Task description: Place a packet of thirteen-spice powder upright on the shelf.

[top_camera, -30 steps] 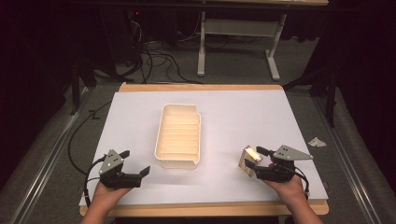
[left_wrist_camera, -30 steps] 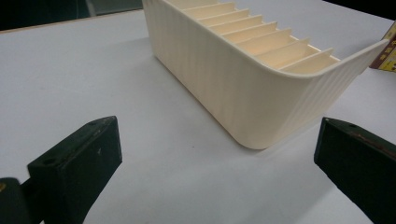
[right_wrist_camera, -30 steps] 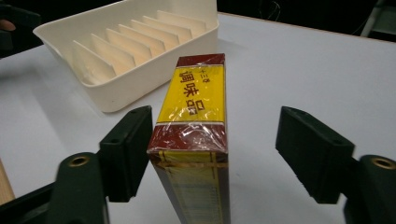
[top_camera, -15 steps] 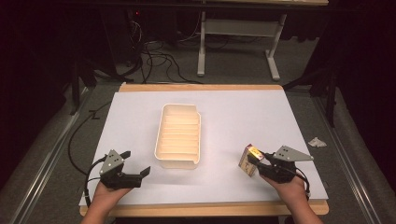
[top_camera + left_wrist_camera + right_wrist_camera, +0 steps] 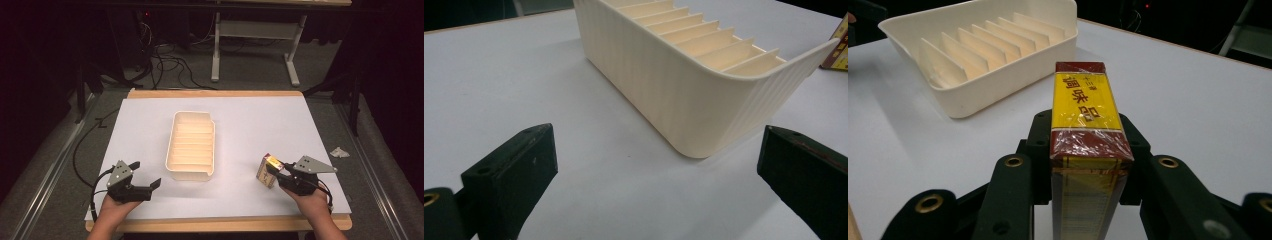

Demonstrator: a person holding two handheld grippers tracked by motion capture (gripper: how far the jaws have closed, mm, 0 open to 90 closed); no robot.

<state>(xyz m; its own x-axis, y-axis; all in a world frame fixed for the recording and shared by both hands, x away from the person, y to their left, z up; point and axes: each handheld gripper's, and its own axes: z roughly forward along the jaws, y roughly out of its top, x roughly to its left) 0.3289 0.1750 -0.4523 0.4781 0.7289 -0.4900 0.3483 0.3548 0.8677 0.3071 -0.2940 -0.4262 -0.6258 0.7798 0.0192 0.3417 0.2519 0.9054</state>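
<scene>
The right gripper (image 5: 1088,150), whose jaws have just been closing, clamps a yellow and dark red foil-wrapped rectangular box (image 5: 1087,112) near the white table's (image 5: 280,125) front right, its long axis pointing toward the cream slotted plastic tray (image 5: 192,145); the left gripper (image 5: 659,170) is open
</scene>
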